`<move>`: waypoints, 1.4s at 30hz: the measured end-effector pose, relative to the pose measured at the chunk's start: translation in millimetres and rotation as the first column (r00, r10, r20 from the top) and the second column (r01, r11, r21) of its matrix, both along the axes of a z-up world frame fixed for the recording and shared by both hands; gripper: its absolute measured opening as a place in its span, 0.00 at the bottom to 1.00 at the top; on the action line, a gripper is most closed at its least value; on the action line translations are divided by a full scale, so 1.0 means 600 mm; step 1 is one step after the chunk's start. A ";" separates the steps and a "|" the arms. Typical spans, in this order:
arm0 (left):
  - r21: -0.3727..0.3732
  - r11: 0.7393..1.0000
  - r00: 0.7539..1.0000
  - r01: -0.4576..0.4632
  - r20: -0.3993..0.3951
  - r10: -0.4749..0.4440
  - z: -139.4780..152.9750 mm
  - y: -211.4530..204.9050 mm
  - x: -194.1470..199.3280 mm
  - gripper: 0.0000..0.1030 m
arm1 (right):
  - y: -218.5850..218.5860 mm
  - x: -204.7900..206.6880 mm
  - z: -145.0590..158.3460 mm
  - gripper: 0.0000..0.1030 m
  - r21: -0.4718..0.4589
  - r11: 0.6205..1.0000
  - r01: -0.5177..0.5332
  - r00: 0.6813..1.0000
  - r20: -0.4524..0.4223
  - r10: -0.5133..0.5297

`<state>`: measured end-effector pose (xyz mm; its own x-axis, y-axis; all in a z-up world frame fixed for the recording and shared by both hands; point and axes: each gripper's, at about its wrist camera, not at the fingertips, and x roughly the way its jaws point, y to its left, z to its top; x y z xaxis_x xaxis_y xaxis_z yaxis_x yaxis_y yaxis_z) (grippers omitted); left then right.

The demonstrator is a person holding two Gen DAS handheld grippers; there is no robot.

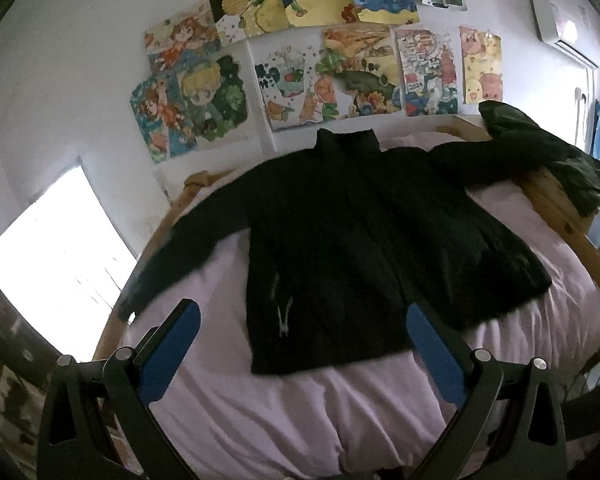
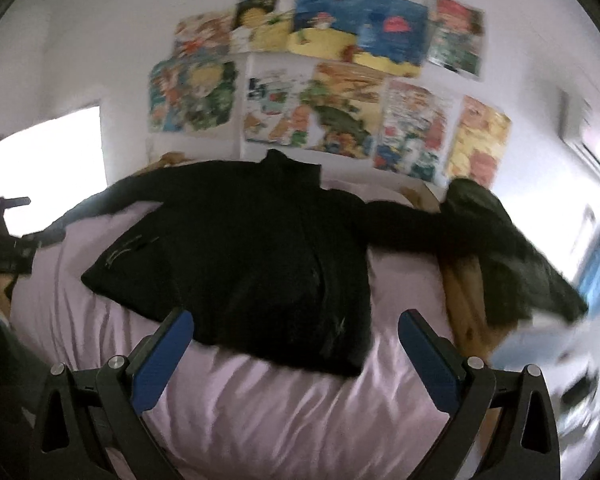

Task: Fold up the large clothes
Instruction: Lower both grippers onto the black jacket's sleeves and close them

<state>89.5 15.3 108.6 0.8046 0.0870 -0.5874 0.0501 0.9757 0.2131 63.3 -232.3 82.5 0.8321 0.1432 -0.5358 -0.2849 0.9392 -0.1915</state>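
Right wrist view motion-blurred esp. at posters (image 2: 324, 80); jacket (image 2: 240, 248) sleeve end hidden under dark garment (image 2: 512, 248).

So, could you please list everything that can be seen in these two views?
Jacket: one, black, spread flat on the bed, collar toward the wall, sleeves out to both sides.
Bedsheet: one, pale pink, covering the mattress.
Bed frame: one, light wood, around the mattress.
Second garment: one, dark, draped over the frame's far right corner.
Drawings: about a dozen, colourful, taped to the white wall.
Air conditioner: one, white, high on the right.
Window: one, bright, left.
Left gripper: blue pads, open, empty.
Right gripper: blue pads, open, empty.
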 end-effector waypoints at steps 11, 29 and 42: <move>0.008 0.995 0.995 0.101 -0.004 -0.101 0.014 -0.095 0.252 0.99 | -0.162 0.286 0.066 1.00 0.078 0.983 0.167 0.986 -0.014 -0.166; -0.137 0.941 0.945 0.310 -0.066 -0.321 -0.220 -0.320 0.714 0.98 | -0.565 0.570 -0.048 1.00 0.288 0.648 0.705 0.706 -0.196 -0.681; -0.255 0.937 0.941 0.240 -0.178 -0.289 -0.320 -0.403 0.851 0.98 | -0.636 0.588 -0.090 0.92 0.392 0.487 0.781 0.594 -0.221 -0.774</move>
